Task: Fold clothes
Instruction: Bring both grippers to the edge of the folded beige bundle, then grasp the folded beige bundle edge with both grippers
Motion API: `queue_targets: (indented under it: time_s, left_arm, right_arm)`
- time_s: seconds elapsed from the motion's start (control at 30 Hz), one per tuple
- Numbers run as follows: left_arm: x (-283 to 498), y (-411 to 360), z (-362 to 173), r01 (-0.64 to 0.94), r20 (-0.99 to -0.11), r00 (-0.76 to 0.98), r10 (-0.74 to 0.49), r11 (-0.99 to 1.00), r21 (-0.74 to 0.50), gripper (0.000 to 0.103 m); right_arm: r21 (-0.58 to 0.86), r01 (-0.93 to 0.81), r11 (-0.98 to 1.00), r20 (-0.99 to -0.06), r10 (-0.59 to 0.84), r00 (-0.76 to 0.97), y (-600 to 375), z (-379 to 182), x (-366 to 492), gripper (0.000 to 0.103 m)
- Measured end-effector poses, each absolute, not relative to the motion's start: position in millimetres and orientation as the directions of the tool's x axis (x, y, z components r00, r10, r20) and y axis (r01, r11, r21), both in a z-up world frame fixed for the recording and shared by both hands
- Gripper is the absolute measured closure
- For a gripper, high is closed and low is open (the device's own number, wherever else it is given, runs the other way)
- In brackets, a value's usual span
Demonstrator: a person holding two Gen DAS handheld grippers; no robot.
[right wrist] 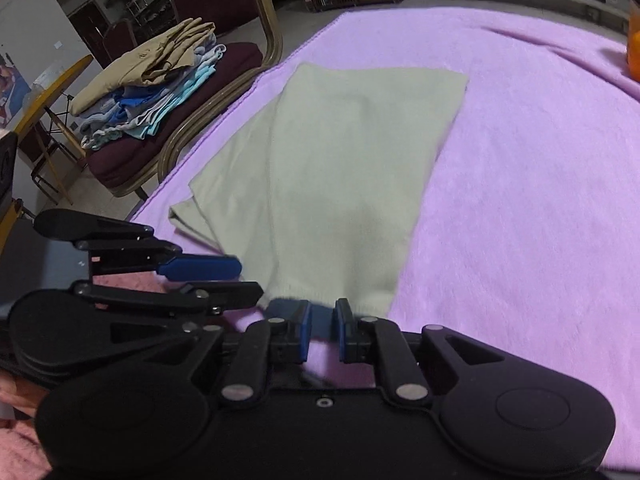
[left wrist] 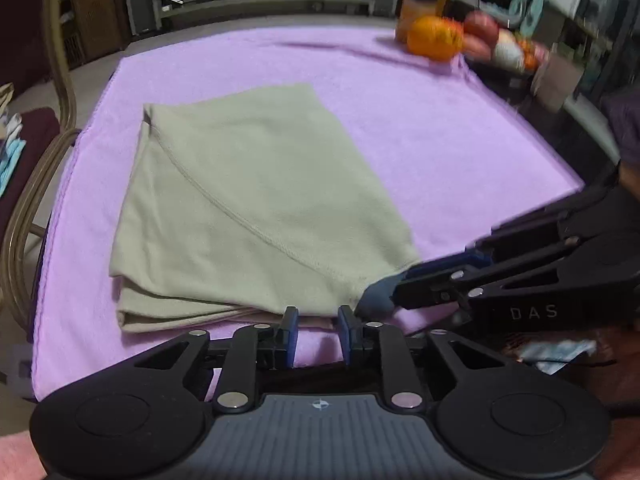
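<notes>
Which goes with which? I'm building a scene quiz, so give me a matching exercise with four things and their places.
Things:
1. folded beige garment
2. orange
3. pile of clothes
4. purple cloth

Places:
A. on the chair seat
B. covering the table
C. far corner of the table, among other fruit
D. lying in front of both grippers

Pairs: 1-D, 2-C, 3-A, 4-B

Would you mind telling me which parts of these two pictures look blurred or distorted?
Left wrist view: the orange and red fruit at the far edge is smeared, and the pale green folded garment stays fairly sharp. Right wrist view: that garment looks soft near the fingers, and the stack of folded clothes on the chair is clearer. Both views: the purple cloth's edges bow with fisheye.
</notes>
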State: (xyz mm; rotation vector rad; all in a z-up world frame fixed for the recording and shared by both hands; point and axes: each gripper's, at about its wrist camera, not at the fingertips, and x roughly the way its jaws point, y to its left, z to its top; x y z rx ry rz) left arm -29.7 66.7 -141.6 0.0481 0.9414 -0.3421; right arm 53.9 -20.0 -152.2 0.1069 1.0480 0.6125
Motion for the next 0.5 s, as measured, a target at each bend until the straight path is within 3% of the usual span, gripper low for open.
queue_targets:
  time_s: [0.13,0.23,0.3,0.4,0.5]
  left_arm:
    - [-21,114,-120,0.164,-0.741,0.618,-0.263,0.965,-0.205,0.077]
    - [5,153,-120,-0.003,-0.760,0.617,-0.204,0.965,-0.262,0.065]
    - [24,179,-122,-0.101,-0.772,0.602,-0.203,0.940,-0.325,0.060]
    - [49,210,-134,-0.189,-0.766,0.571,-0.295,0.861,-0.472,0.055]
    - [70,217,-146,-0.219,-0.781,0.532,-0.328,0.837,-0.501,0.049]
  right_arm:
    - [0.472,-0.354,0.807,-0.708,0.587,0.393,-45,-135,58,0.073]
    - [0.575,-0.271,0.772,-0.645,0.632,0.429,-65,-131,69,0.060]
    - [0.647,-0.198,0.736,-0.612,0.657,0.441,-77,-137,79,0.056]
    - [0.726,-0.109,0.679,-0.573,0.685,0.450,-89,-150,93,0.049]
    - [0.768,-0.031,0.640,-0.555,0.689,0.466,-96,-161,109,0.048]
